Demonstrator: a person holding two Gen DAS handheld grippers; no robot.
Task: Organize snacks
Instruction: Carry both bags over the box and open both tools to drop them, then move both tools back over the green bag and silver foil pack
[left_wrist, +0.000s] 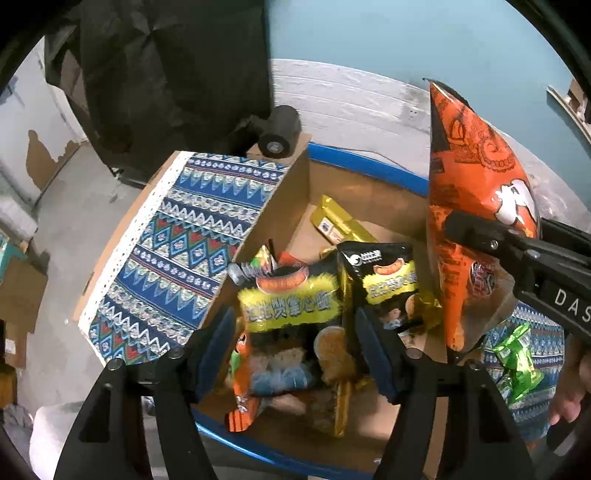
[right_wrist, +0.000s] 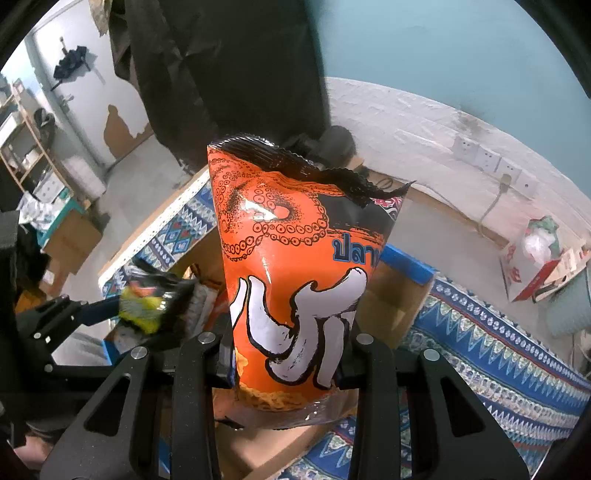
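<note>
Two grippers are engaged, each with a packet. The right gripper (right_wrist: 286, 363) is seen with its jaws clamped on the lower part of a tall orange snack bag (right_wrist: 291, 280), which is held upright and clear of everything beneath it; in the left wrist view the same bag rises at 2 o'clock, gripped from the right. The left gripper (left_wrist: 295, 350) has its jaws set either side of a black-and-yellow snack packet (left_wrist: 291, 299). In the right wrist view that packet appears lifted at the jaw tips, so it is judged to be clamped, though contact on both sides is not plainly shown.

Beyond the left jaws, a cardboard box (left_wrist: 295, 195) with a blue rim is seen, and several packets lie loose inside: a second black-and-yellow packet (left_wrist: 384, 273) at 1 o'clock, a gold packet (left_wrist: 340, 221) further back at 12 o'clock, and a small orange packet (left_wrist: 243, 406) at 7 o'clock. A patterned blue cloth (left_wrist: 184, 251) covers the tabletop at 10 o'clock, and a green packet (left_wrist: 517, 365) lies on it at 4 o'clock, outside the box.

The step in hand is judged to be the carrying of packets to or from the box. Next, a steady lowering of the orange bag is called for, kept clear of the left gripper, which is near.
</note>
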